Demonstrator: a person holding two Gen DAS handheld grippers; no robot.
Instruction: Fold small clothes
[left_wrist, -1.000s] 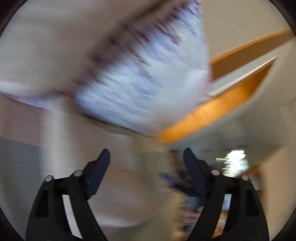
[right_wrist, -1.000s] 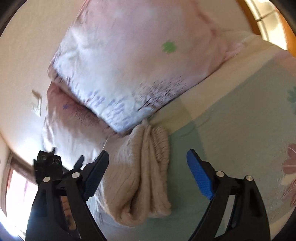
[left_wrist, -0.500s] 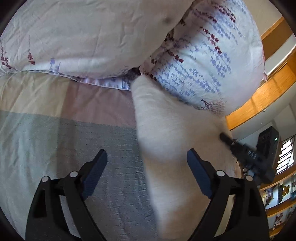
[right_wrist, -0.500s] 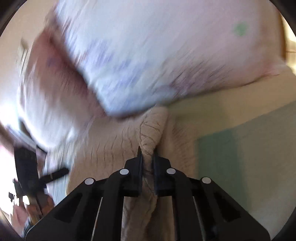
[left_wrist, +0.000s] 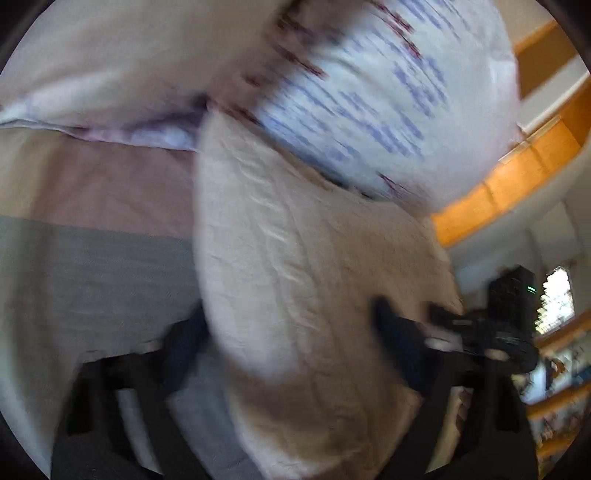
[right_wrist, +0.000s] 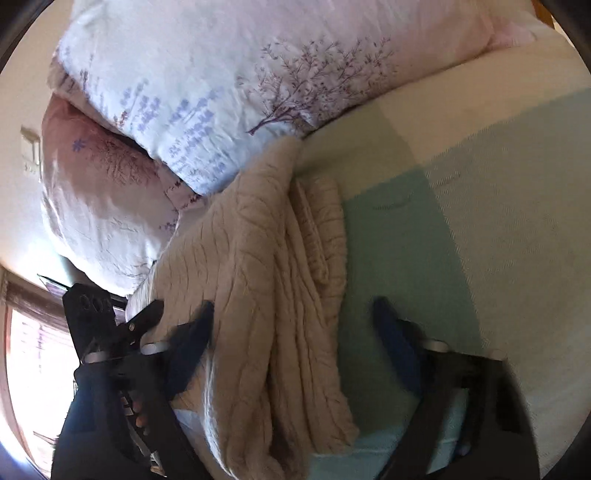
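Note:
A beige ribbed knit garment lies bunched on the bed against the pillows; it also shows in the left wrist view, blurred. My right gripper is open, its jaws wide apart on either side of the garment's near end. My left gripper is open too, its blurred jaws straddling the garment. The left gripper also shows in the right wrist view, at the garment's left edge.
A white pillow with purple print and a pink pillow lie behind the garment. The bedspread has green, cream and pink blocks. An orange wooden frame and shelves stand at the right.
My right gripper was shut on the garment's ridge half a second ago and is now open. The left gripper has moved closer, so the garment fills the space between its jaws.

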